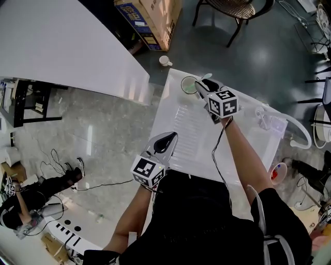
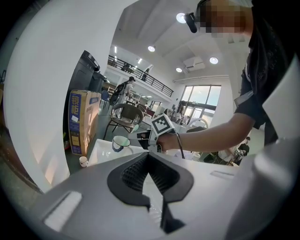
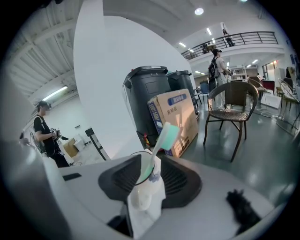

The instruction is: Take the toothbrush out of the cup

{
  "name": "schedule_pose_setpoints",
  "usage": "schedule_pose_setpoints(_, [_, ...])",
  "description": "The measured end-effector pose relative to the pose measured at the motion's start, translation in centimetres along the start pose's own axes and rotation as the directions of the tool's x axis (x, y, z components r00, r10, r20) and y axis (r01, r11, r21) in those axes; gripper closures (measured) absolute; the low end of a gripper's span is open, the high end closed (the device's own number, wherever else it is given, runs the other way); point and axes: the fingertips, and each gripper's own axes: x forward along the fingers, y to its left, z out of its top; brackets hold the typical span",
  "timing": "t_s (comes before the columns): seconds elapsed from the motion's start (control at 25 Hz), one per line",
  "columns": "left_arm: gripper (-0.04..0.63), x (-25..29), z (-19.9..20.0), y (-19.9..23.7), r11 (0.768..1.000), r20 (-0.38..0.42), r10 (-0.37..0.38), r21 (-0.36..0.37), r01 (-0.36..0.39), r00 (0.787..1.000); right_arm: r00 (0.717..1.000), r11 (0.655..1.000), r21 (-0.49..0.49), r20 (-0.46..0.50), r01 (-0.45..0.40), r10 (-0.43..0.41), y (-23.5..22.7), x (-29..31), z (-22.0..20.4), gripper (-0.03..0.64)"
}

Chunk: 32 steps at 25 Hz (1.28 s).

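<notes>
A white cup with a green rim point(image 1: 189, 84) stands at the far end of the white table point(image 1: 176, 98). A toothbrush point(image 3: 168, 136) with a white handle and a pale green head leans up out of the cup point(image 3: 143, 194). My right gripper point(image 1: 203, 86) is right at the cup, and its jaws stand wide on either side of the toothbrush handle without pressing on it. In its own view the right gripper point(image 3: 149, 160) frames the handle and the cup's rim. My left gripper point(image 1: 166, 141) hovers over the table's near edge, shut and holding nothing. From the left gripper point(image 2: 149, 157) the cup point(image 2: 121, 143) shows far ahead.
A ridged draining area point(image 1: 189, 124) runs down the table's middle. A clear container point(image 1: 269, 121) sits at its right edge. On the floor beyond are a small paper cup point(image 1: 165, 60), a cardboard box point(image 1: 150, 20) and a chair point(image 1: 232, 10). A white wall panel point(image 1: 62, 46) lies to the left.
</notes>
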Motion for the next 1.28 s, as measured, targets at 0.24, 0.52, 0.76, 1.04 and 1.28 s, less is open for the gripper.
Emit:
schedule_pose_setpoints(0.24, [0.589, -0.1, 0.1, 0.0, 1.0, 0.0, 0.0, -0.003, 0.0, 1.0, 1.0, 1.0, -0.015, -0.004, -0.013, 0.013, 0.4, 0.5, 0.1, 0.497])
schedule_pose_setpoints(0.52, [0.588, -0.2, 0.1, 0.0, 1.0, -0.002, -0.001, -0.005, 0.001, 1.0, 1.0, 1.0, -0.025, 0.004, -0.015, 0.015, 0.9, 0.5, 0.4, 0.572])
schedule_pose_setpoints(0.76, [0.588, -0.2, 0.6, -0.2, 1.0, 0.012, -0.008, 0.002, 0.008, 1.0, 0.999, 0.998, -0.055, -0.001, -0.039, 0.039, 2.1, 0.6, 0.8, 0.574])
schedule_pose_setpoints(1.04, [0.589, -0.7, 1.1, -0.2, 1.0, 0.025, -0.012, 0.005, 0.012, 1.0, 0.999, 0.995, -0.09, -0.007, -0.037, 0.036, 2.9, 0.0, 1.2, 0.575])
schedule_pose_setpoints(1.28, [0.589, -1.0, 1.0, -0.4, 1.0, 0.023, -0.02, 0.013, 0.02, 1.0, 1.0, 0.997, -0.074, 0.008, -0.023, 0.024, 3.0, -1.3, 1.5, 0.575])
